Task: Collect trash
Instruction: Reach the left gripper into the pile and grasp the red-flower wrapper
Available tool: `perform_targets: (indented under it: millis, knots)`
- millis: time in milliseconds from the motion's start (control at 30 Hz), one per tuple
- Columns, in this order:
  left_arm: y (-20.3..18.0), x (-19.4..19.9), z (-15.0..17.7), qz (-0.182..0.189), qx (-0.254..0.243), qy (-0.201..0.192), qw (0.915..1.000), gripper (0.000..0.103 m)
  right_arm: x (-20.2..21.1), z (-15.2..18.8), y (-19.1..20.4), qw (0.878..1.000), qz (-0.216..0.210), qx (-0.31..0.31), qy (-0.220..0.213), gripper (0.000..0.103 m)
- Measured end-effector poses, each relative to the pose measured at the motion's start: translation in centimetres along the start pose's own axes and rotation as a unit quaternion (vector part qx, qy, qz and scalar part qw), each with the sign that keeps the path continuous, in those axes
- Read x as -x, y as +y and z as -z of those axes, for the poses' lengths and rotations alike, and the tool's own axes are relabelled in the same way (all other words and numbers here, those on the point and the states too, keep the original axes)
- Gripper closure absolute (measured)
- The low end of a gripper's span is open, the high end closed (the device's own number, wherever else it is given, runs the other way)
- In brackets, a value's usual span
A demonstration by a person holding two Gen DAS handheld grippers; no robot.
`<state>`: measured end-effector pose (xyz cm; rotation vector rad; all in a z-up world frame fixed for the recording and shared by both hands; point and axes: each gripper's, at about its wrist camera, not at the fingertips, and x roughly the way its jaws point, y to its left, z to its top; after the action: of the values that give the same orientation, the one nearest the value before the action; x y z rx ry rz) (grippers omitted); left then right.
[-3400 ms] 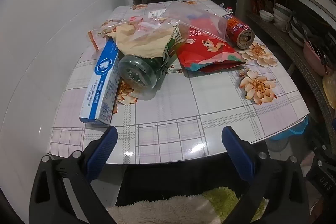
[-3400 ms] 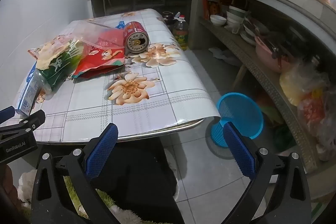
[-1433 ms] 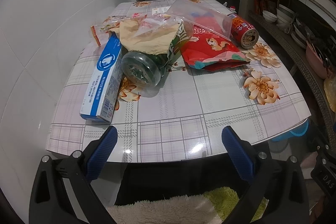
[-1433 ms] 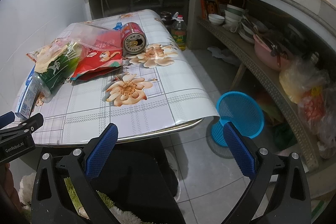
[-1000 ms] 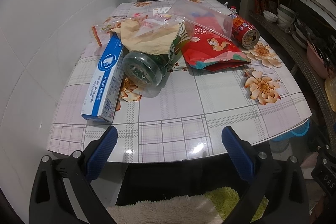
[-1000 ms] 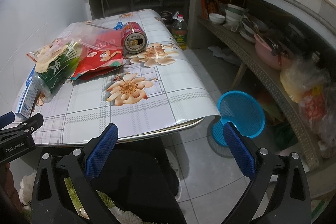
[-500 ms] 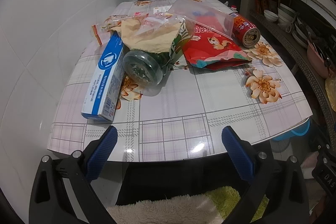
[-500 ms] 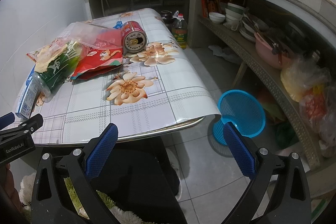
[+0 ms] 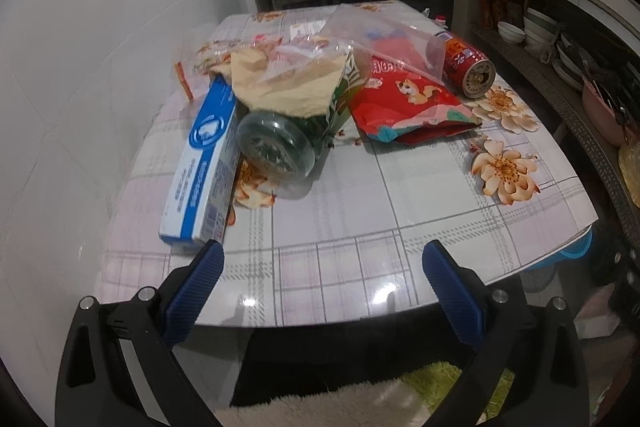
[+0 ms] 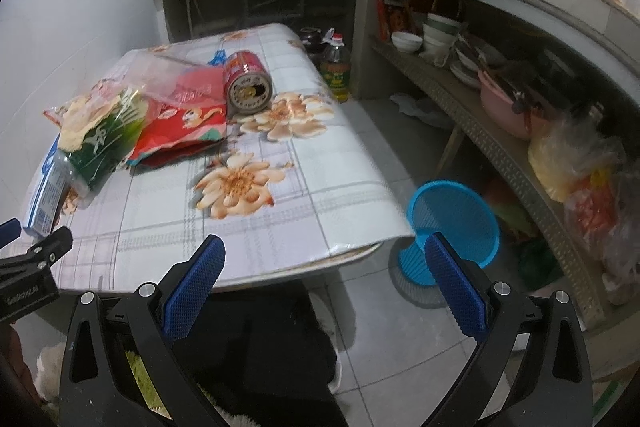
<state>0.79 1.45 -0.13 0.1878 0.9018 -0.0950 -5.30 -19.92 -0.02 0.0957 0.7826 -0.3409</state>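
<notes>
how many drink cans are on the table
1. A red can lies on its side at the table's far right, next to the red snack bag. More could be hidden under the clear plastic bags and other trash piled to its left.

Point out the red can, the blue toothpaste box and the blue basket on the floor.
red can [image 10: 249, 91], right wrist view, on its round end face.
blue toothpaste box [image 9: 204, 157], left wrist view, on its top panel.
blue basket [image 10: 454, 219], right wrist view, on its mesh inside.
</notes>
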Motion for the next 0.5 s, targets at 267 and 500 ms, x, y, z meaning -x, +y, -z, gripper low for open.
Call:
perform_targets:
  millis: [267, 500]
  knots:
    - [1.8, 0.2, -1.7, 0.031, -0.010, -0.043, 0.9985, 0.006, -0.6, -2.2, 0.4, 0.999, -0.013, 0.018, -0.033, 0.008]
    - [4.3, -0.1, -3.8, 0.125, -0.012, -0.094, 0.9876, 0.006, -2.4, -4.1, 1.9, 0.997, -0.056, 0.028, -0.054, 0.008]
